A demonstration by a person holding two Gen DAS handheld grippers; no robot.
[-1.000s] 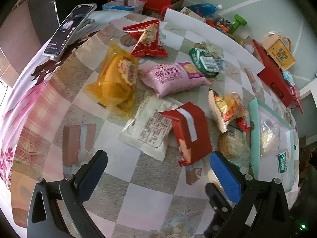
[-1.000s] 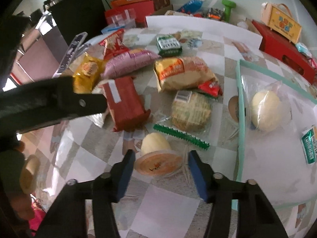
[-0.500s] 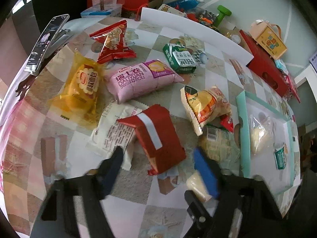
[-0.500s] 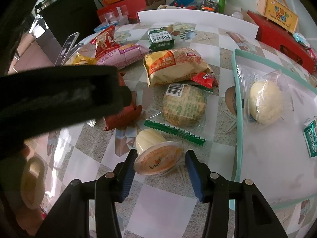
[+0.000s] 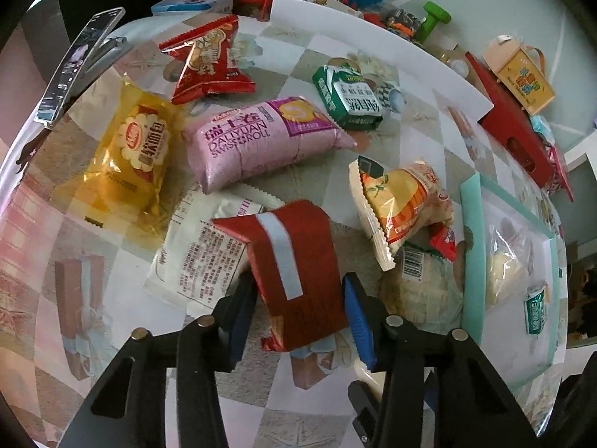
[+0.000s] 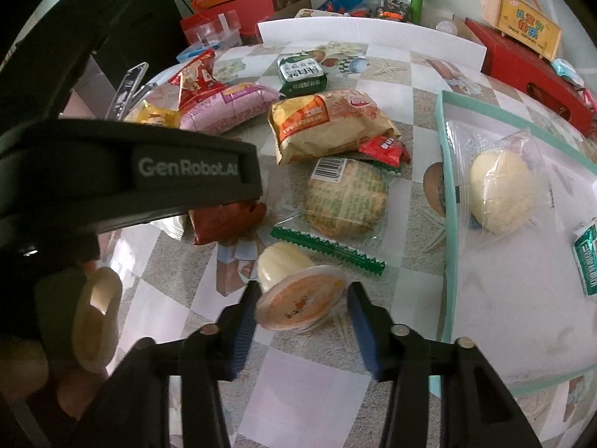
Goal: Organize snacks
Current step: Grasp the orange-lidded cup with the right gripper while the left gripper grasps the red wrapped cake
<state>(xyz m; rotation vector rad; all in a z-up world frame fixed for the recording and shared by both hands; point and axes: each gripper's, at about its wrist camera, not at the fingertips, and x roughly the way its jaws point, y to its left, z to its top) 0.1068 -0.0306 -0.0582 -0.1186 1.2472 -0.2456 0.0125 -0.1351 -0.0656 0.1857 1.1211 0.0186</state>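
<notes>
Left gripper [image 5: 298, 310] straddling dark red foil snack packet with pale stripe [image 5: 294, 268]; blue pads [image 5: 358, 321] just beside both long edges, contact not confirmable, so grasp state: cannot tell. Packet overlapping white printed wrapper [image 5: 197, 250] on its left. Tight on the right: orange-and-white bread bag [image 5: 403, 205] and round flat cake in clear wrapper [image 5: 421, 287] close by. Pink Swiss-roll pack [image 5: 261, 142] just beyond packet's far end.

Right gripper [image 6: 302, 317] spread around small plastic jelly cup with orange foil lid [image 6: 298, 298], lying on its side on checkered tablecloth [image 6: 298, 392]. Left pad at lid rim; visible gap on right pad, so released, not clenched. Green serrated wrapper edge [image 6: 328, 248] just behind the cup. Bare cloth in front of and below the cup.

Teal-rimmed white tray [image 6: 446, 186] right of the cup, near rim close. Holding bagged pale round bun [image 6: 500, 190] and small green-white packet [image 6: 585, 254] at far right edge; bare tray floor between and in front of them.
</notes>
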